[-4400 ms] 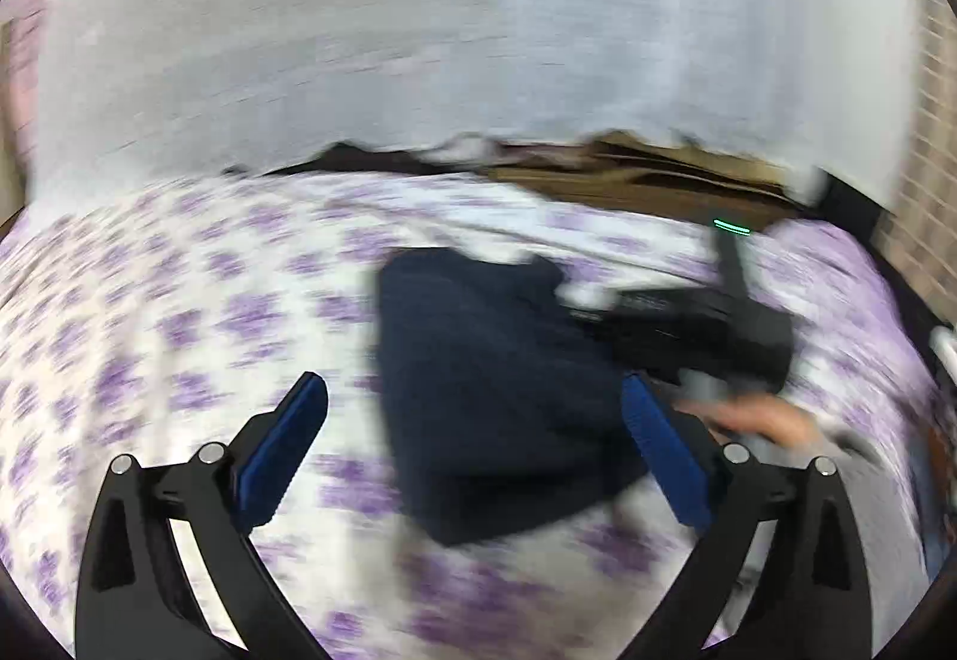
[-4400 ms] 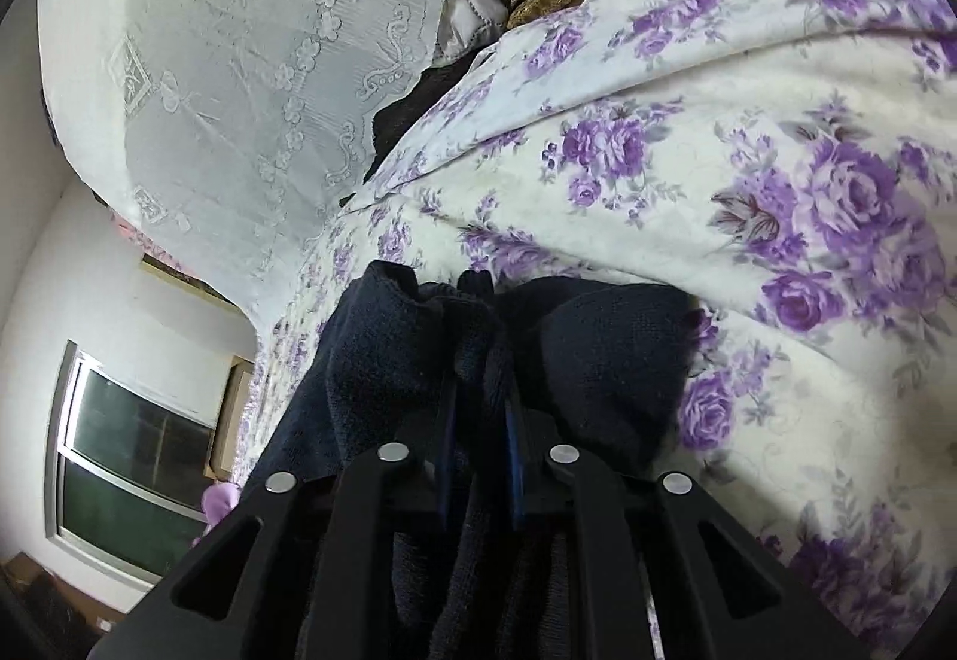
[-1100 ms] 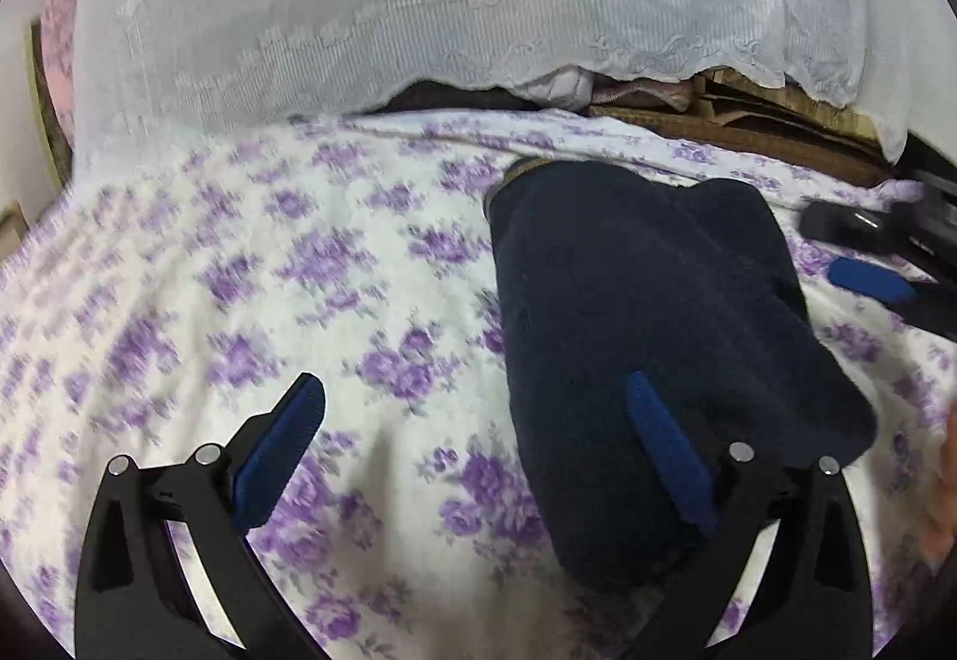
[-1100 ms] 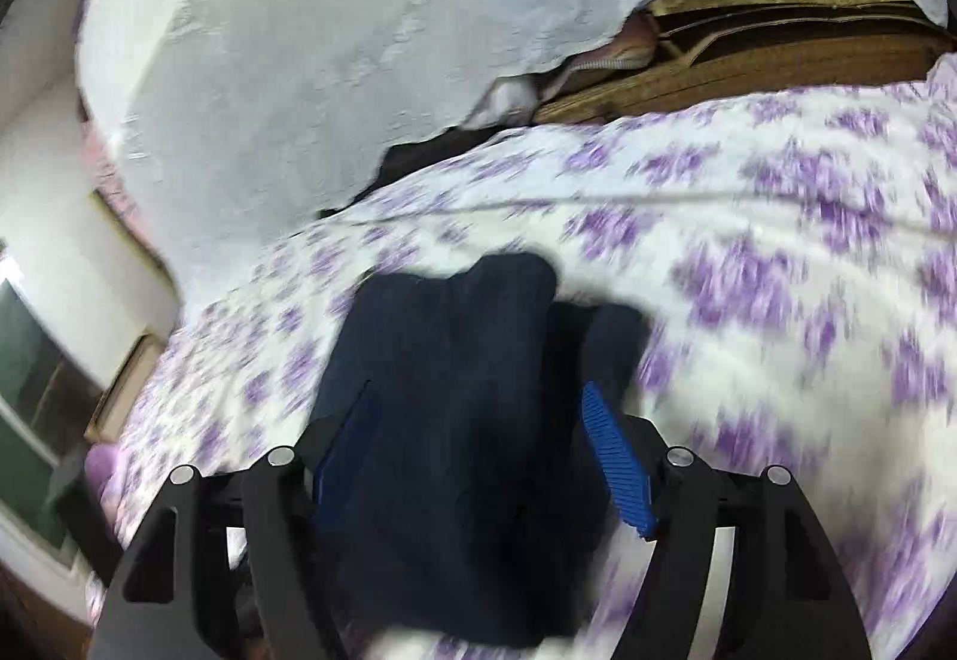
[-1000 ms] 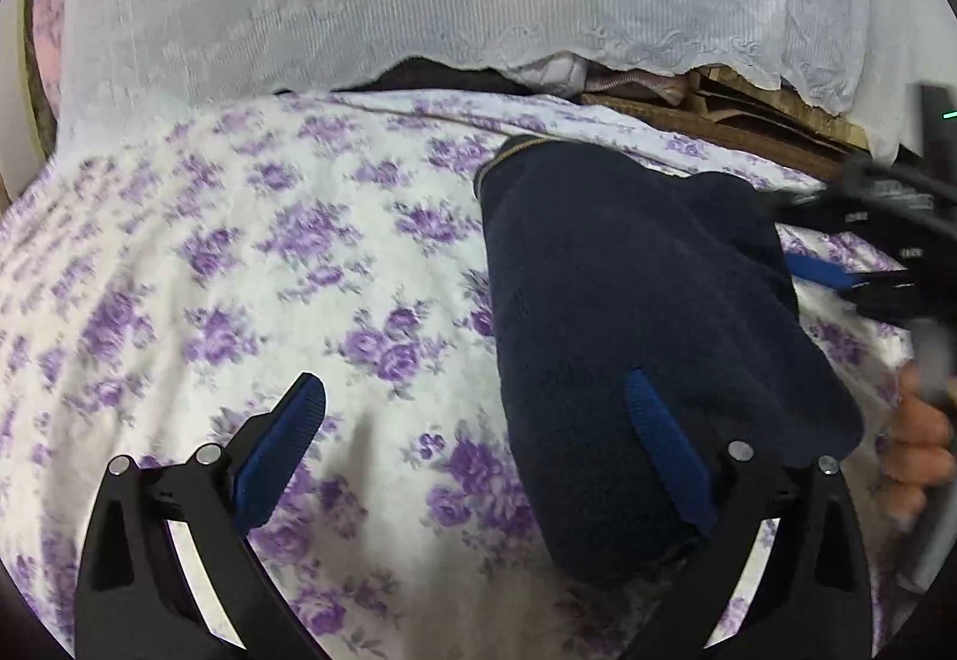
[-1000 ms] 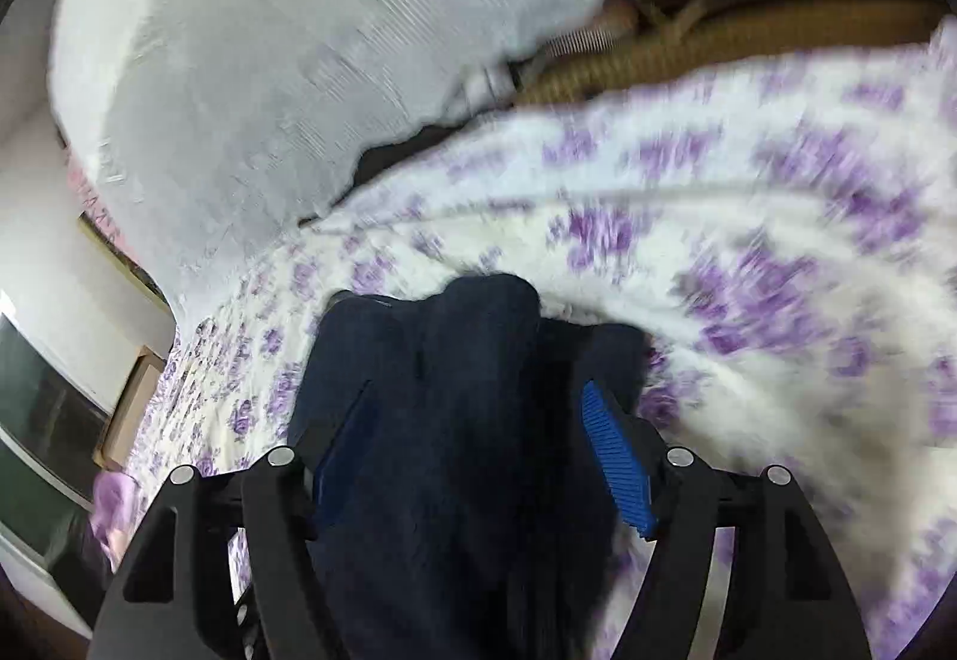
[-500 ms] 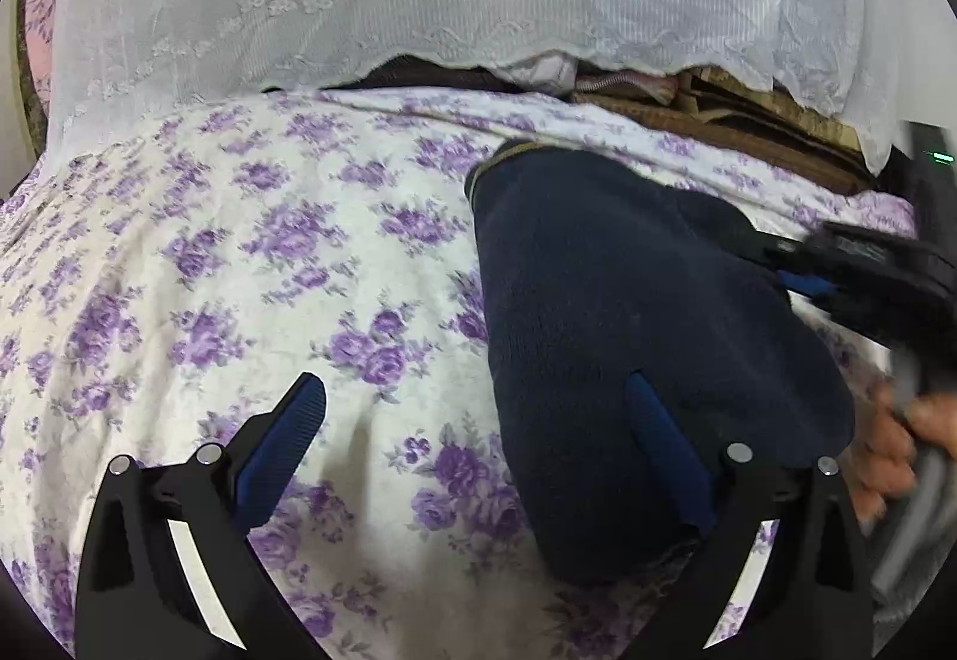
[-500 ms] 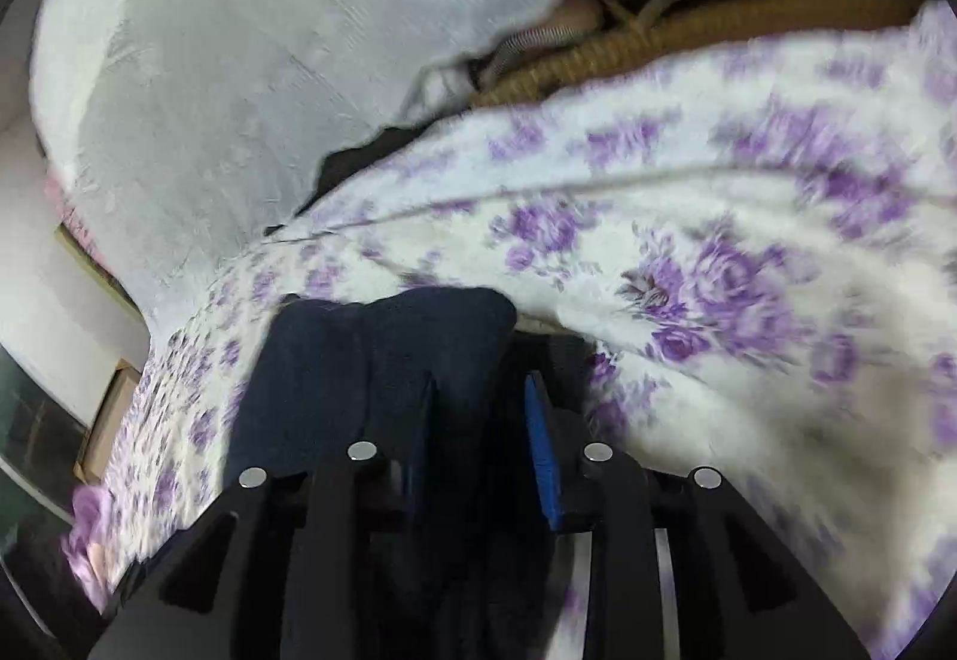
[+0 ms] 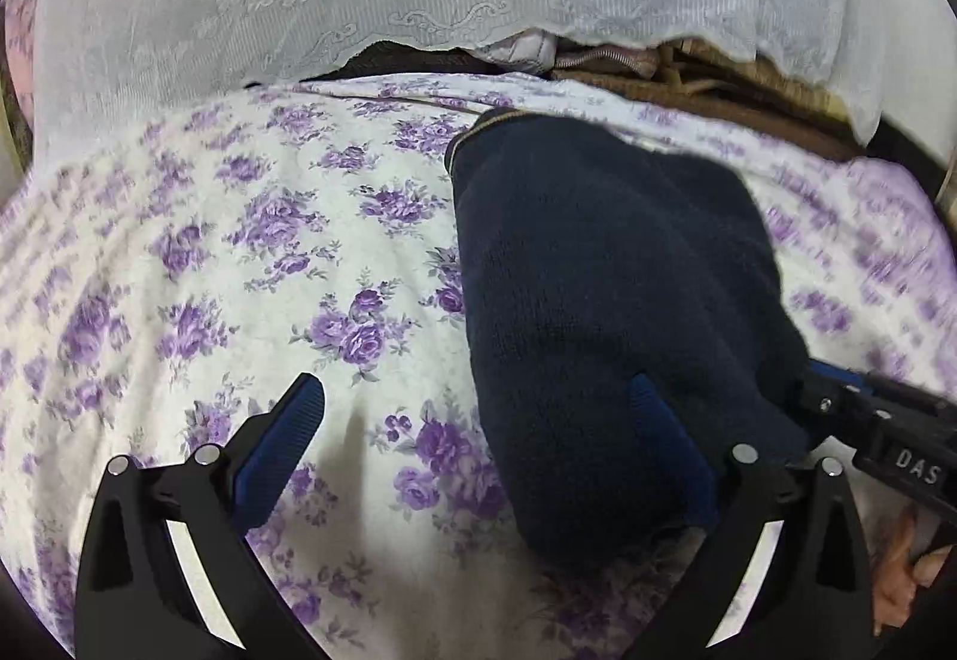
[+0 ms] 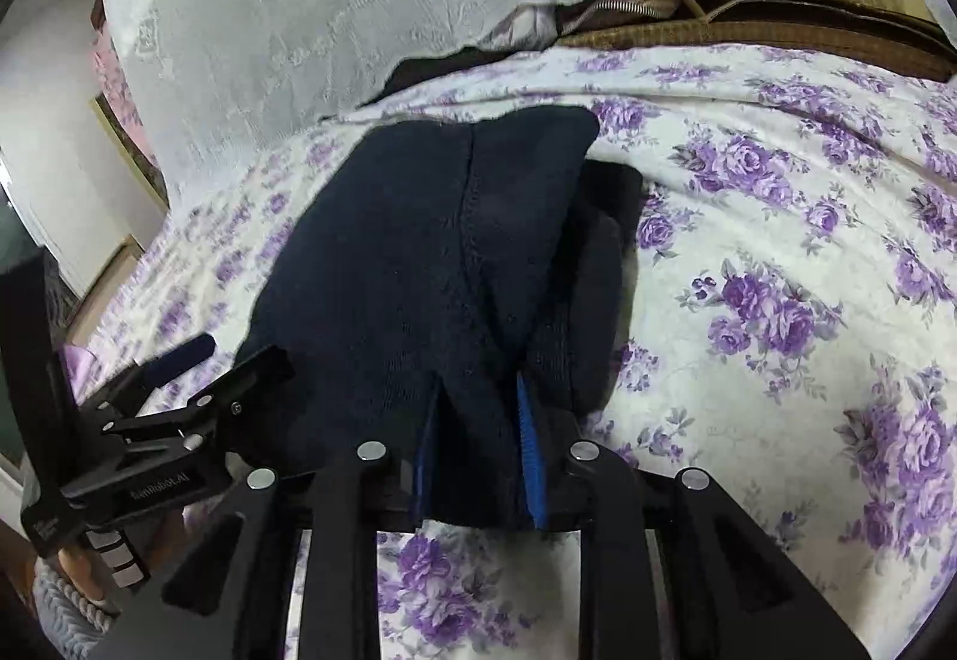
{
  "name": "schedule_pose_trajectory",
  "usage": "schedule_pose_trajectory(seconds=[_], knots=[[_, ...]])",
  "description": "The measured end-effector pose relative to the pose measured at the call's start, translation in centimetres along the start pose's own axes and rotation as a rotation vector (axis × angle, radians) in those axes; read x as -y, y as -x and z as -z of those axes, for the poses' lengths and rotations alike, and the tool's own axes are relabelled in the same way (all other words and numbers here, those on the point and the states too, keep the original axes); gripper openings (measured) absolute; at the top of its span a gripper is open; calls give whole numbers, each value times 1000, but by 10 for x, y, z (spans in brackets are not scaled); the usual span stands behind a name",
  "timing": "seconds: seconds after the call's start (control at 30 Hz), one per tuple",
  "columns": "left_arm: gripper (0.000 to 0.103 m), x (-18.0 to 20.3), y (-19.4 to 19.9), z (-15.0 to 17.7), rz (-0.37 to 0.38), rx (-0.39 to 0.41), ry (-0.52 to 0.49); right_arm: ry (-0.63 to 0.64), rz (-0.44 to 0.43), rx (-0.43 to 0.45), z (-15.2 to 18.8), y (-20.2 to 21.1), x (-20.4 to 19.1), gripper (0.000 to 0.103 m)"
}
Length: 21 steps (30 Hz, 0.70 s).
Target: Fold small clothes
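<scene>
The dark navy knitted garment (image 10: 430, 265) lies on the purple-flowered bed sheet (image 10: 777, 253), long axis running away from the right claw (image 10: 478, 450), which seemingly pinches its near edge, while the left claw (image 9: 478, 456) gapes wide alongside.

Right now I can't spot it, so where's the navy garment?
The navy garment lies on the floral bedspread, centre of the right wrist view, its near edge pinched in the right gripper.

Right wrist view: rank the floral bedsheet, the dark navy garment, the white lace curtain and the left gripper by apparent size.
1. floral bedsheet
2. white lace curtain, close behind; the order is unsure
3. dark navy garment
4. left gripper, smallest
</scene>
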<state>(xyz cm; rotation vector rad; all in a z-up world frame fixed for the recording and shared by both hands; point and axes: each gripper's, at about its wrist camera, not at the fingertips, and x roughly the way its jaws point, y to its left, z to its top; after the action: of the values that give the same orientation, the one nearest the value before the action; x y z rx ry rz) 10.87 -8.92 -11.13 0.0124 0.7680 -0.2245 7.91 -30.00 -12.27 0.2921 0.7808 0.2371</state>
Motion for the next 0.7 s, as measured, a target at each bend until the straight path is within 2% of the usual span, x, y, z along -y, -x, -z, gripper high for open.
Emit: schedule_pose_trajectory(seconds=[0.03, 0.13, 0.23, 0.3, 0.37, 0.43, 0.47, 0.5, 0.53, 0.57, 0.67, 0.7], knots=[[99, -9, 5, -2, 39, 1, 38, -27, -15, 23, -2, 8, 1, 23], [99, -29, 14, -14, 90, 20, 137, -63, -59, 115, -16, 32, -1, 27], [99, -39, 7, -33, 116, 2, 204, -65, -116, 131, -40, 34, -11, 27], [99, -40, -2, -44, 92, 0, 214, -71, -136, 122, -52, 26, -18, 27], [99, -39, -14, -57, 33, 10, 197, -69, -141, 97, -60, 9, -23, 27], [99, -40, -33, -67, -7, -4, 187, -68, -121, 58, -58, -10, -24, 27], [99, -40, -48, -69, -29, -40, 173, -68, -89, 12, -55, -25, -21, 25], [99, -41, -59, -69, -37, -70, 160, -69, -81, -35, -51, -39, -15, 20], [99, -44, -74, -66, -38, -88, 163, -63, -93, -32, -47, -43, -11, 15], [99, -48, -81, -64, -31, -88, 179, -55, -88, -21, -45, -43, -7, 4], [99, -61, -85, -63, -6, -119, 232, -122, -122, -28, -47, -39, 2, 3], [99, -63, -82, -61, -4, -114, 241, -130, -119, -13, -45, -34, 1, 8]])
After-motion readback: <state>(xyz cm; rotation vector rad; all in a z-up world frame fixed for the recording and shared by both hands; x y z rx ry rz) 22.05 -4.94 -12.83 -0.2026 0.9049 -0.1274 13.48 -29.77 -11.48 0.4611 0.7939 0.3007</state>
